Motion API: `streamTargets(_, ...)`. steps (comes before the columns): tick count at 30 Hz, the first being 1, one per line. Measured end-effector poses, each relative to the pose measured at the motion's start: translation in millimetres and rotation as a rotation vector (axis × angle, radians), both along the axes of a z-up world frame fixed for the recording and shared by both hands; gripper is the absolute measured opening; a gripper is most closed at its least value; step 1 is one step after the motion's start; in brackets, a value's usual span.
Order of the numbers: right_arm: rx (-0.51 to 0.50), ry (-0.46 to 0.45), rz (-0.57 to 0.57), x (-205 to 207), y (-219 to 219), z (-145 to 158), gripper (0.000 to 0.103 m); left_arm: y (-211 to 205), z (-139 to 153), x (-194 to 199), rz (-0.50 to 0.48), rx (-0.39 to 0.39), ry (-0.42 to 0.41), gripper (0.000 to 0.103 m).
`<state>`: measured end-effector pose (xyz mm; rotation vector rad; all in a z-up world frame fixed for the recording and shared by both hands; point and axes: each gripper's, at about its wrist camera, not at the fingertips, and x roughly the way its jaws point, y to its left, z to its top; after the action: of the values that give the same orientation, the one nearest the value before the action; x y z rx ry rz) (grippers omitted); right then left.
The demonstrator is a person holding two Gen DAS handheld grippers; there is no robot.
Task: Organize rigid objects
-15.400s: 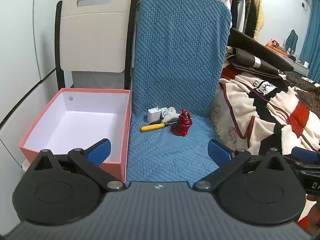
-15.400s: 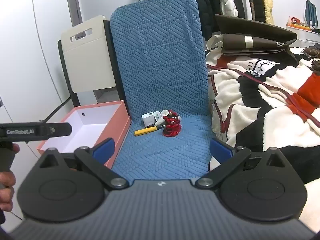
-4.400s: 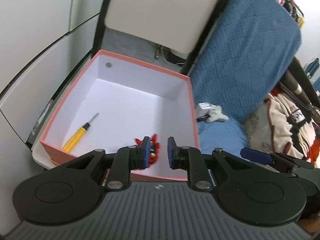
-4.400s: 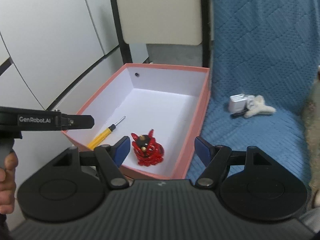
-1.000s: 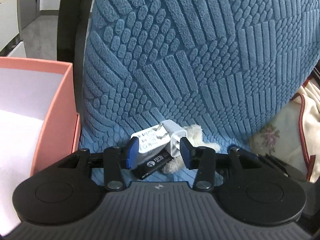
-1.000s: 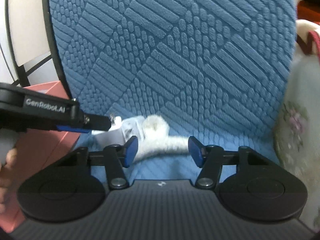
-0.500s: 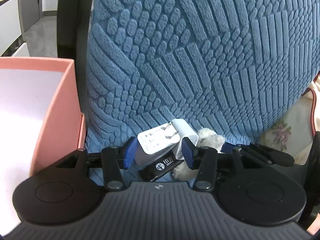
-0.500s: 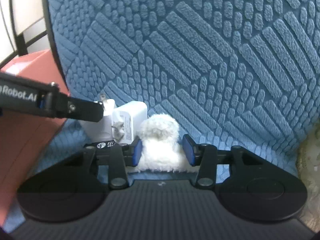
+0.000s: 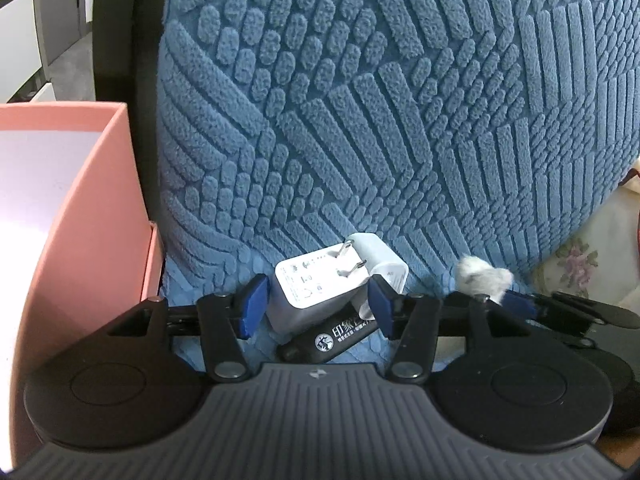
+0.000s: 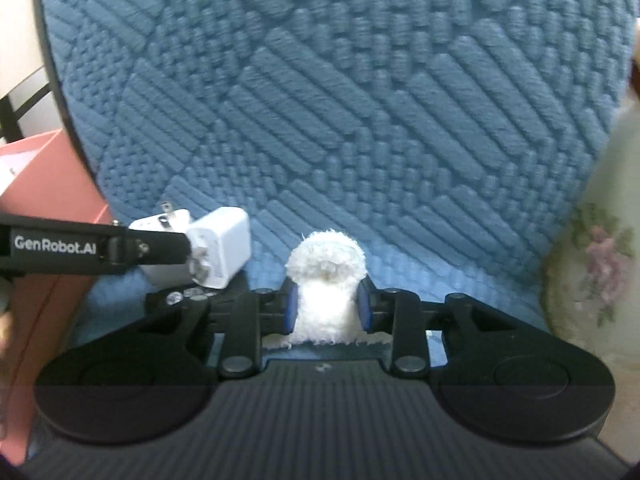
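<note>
Between my left gripper's (image 9: 316, 308) blue pads sits the white two-pronged plug adapter (image 9: 312, 284), prongs up, jaws apart around it and not yet visibly pressing, so I read this as the instant before the squeeze; a second white charger cube (image 9: 386, 266) leans against it from behind, and a black printed USB stick (image 9: 334, 338) lies flat beneath the pair, close enough that I judge it could be dragged along. On my right gripper (image 10: 326, 306), the pads are drawn in against the fluffy white plush piece (image 10: 326, 276), pinching its lower part; whether the grip is firm I cannot tell, since the pile gives. All four items huddle where the textured blue chair cover's (image 9: 360, 120) seat meets its back, which keeps them from sliding; the salmon-pink cardboard box with white lining (image 9: 100, 216) stands just to the left, touching the cover, the likely destination for the rigid pieces.
</note>
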<state>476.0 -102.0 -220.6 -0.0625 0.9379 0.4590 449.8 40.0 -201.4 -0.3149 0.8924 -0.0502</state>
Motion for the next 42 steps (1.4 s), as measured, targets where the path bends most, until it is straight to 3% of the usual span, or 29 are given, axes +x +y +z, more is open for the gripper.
streamTargets(9,-0.052,-0.006,0.026,-7,3,-6,0.033,-8,-9,7,0.016,0.001,-0.015,0.063)
streamTargets(12,-0.047,-0.002,0.025,-5,7,-7,0.033,-6,-13,8,0.028,-0.024,-0.018,0.064)
streamTargets(23,-0.019,0.007,0.010,0,-4,-1,0.033,-8,-7,0,0.013,-0.001,-0.037,0.061)
streamTargets(34,0.016,-0.001,0.005,-30,-30,24,0.033,-12,23,-29,-0.038,0.011,-0.081,0.060)
streamTargets(42,0.037,-0.004,-0.021,-70,-52,46,0.033,-16,33,-65,-0.067,-0.027,-0.074,0.059)
